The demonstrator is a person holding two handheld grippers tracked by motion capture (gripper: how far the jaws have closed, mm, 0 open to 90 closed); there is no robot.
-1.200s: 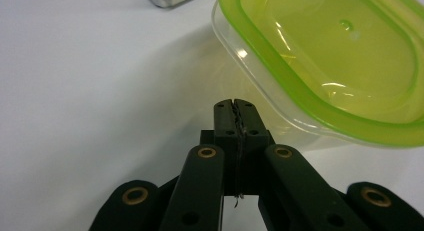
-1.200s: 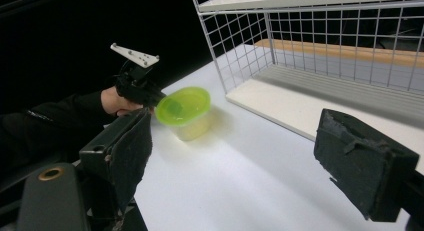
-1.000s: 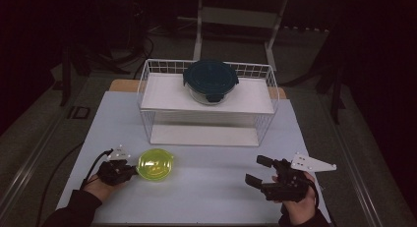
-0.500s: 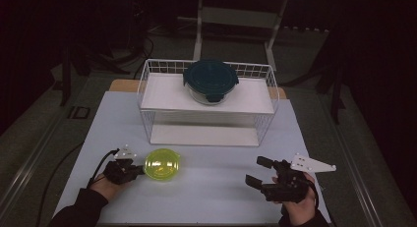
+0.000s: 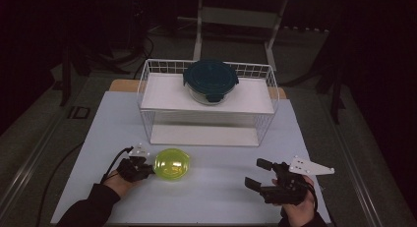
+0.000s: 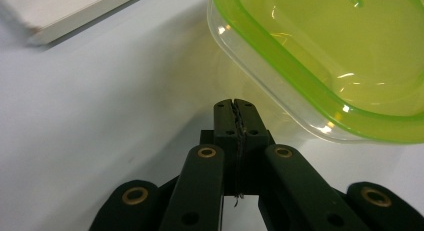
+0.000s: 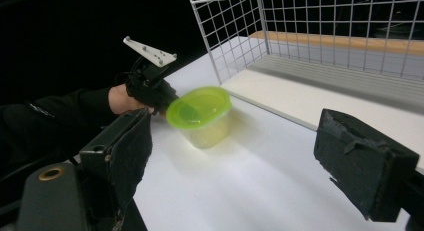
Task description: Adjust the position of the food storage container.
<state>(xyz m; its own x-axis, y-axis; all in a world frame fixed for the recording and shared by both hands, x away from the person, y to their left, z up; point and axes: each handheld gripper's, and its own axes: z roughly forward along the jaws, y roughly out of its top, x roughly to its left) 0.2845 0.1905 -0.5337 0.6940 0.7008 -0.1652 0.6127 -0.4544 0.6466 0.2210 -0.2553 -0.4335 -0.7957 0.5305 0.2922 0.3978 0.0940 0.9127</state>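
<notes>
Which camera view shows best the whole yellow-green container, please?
The right gripper view: there the yellow-green container shows complete, with lid and clear wall, beside the shut left gripper. The high view shows it small, from above. The left gripper view gives one close corner of it.

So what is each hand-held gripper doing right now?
Left hand-held gripper: shut, holding nothing, beside the translucent green-lidded plastic container.
Right hand-held gripper: open, empty.
</notes>
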